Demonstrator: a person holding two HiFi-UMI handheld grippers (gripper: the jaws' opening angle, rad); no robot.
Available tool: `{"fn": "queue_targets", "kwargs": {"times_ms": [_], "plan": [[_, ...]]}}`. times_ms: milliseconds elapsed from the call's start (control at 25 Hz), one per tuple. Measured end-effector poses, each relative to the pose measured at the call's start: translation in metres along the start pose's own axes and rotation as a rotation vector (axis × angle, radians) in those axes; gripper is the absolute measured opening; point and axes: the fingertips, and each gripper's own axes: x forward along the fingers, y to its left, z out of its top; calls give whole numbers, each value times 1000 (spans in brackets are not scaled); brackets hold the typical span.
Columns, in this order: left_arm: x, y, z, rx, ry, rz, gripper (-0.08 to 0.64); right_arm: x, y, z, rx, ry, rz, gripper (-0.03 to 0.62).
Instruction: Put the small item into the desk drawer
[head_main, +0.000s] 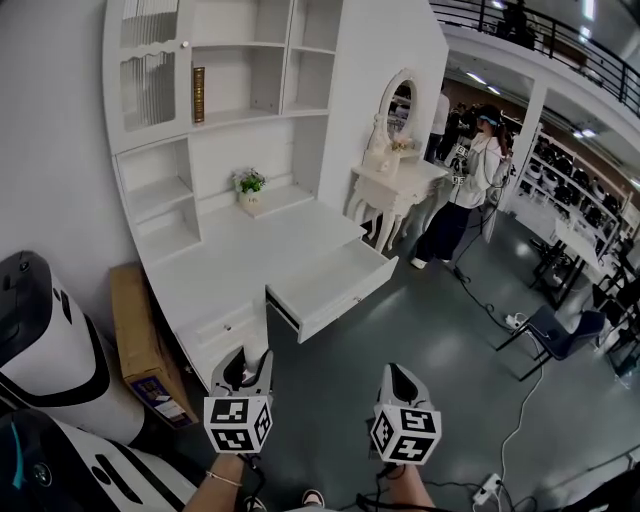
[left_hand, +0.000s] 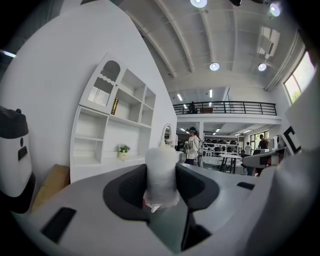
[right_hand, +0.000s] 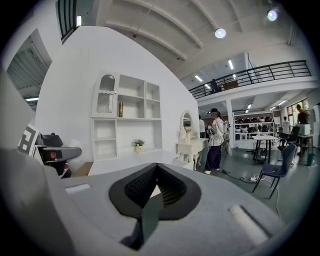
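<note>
My left gripper (head_main: 244, 366) is shut on a small white wrapped item (left_hand: 161, 175), which stands upright between the black pads and sticks out above them. It hovers over the floor just in front of the white desk (head_main: 250, 250). The desk drawer (head_main: 335, 282) is pulled out wide, up and to the right of that gripper, and looks empty. My right gripper (head_main: 394, 376) hangs beside the left one over the grey floor. Its jaws are shut, the pads (right_hand: 167, 187) meeting with nothing between them.
A shelf unit with a small potted plant (head_main: 249, 186) tops the desk. A cardboard box (head_main: 145, 345) and a white-and-black machine (head_main: 40, 350) stand at the left. A white vanity table (head_main: 395, 185), a person (head_main: 465, 190), a chair (head_main: 555, 335) and floor cables lie to the right.
</note>
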Motion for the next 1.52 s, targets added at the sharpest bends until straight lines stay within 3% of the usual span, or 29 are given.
{"fn": "queue_targets", "kwargs": {"times_ms": [440,960,1200,1520], "plan": [[53,-46,-6,-4,-5,49,163,29,-90,5,3,3,5,5],[99,-58,-23,-4,44,53,163,64,-130,-9,31,39,-8,5],[151,-59,-17,16,39,42,163,104,-153,-6,33,44,-24,5],[249,-61,1,15,28,50,163,188,-192,26,14,34,-13,5]]}}
